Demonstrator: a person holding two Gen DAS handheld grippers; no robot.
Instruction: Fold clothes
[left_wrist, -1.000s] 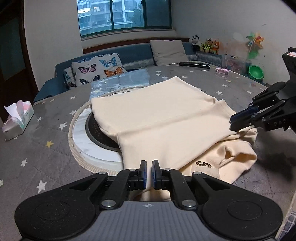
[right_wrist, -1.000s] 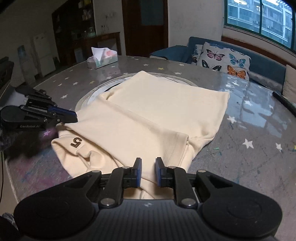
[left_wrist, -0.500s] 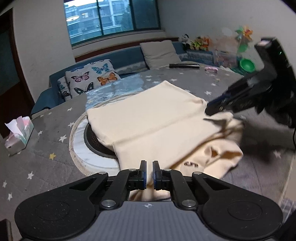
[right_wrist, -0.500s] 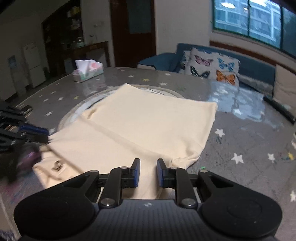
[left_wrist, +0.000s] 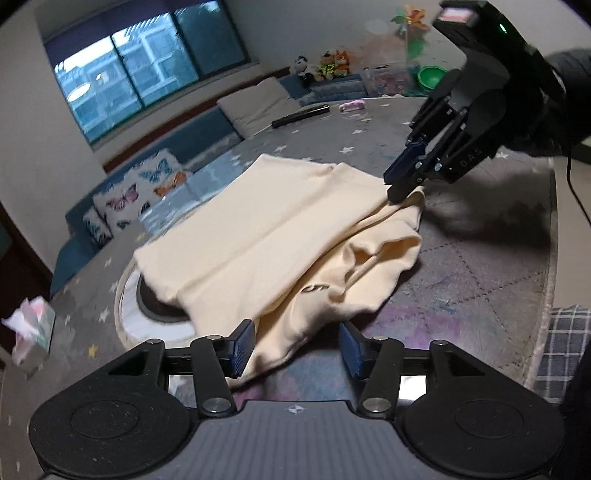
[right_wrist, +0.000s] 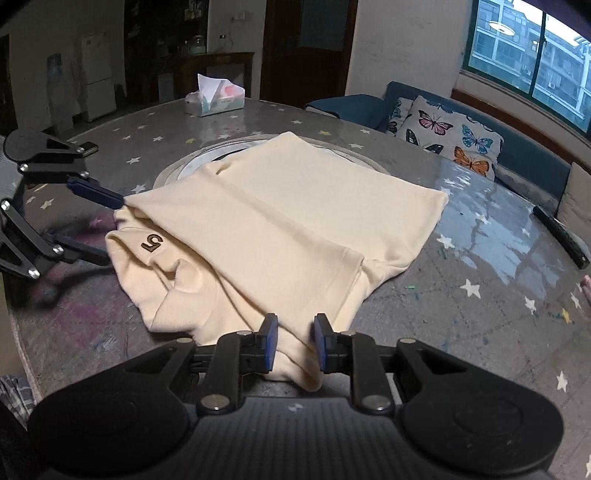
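A cream garment (left_wrist: 288, 229) (right_wrist: 295, 221) lies partly folded on the grey star-patterned table, a "5" mark (right_wrist: 152, 242) showing on its bunched near end. My left gripper (left_wrist: 297, 350) is open, its fingers wide apart on either side of the garment's near edge. In the right wrist view the left gripper (right_wrist: 112, 230) stands at the left, its upper fingertip touching the cloth edge. My right gripper (right_wrist: 295, 343) is shut on a thick fold of the garment. From the left wrist view the right gripper (left_wrist: 389, 186) pinches a raised corner at the far right.
A white round turntable (left_wrist: 129, 317) (right_wrist: 184, 166) lies under the garment. A tissue box (right_wrist: 214, 99) stands at the table's far side. A long black object (right_wrist: 561, 236) lies near the sofa-side edge. Butterfly cushions (right_wrist: 443, 129) sit behind. The table edge (left_wrist: 550, 258) runs close on the right.
My left gripper has gone from shut to wide open and let go of the cloth. The right gripper has lifted its corner, bunching the near end of the garment.
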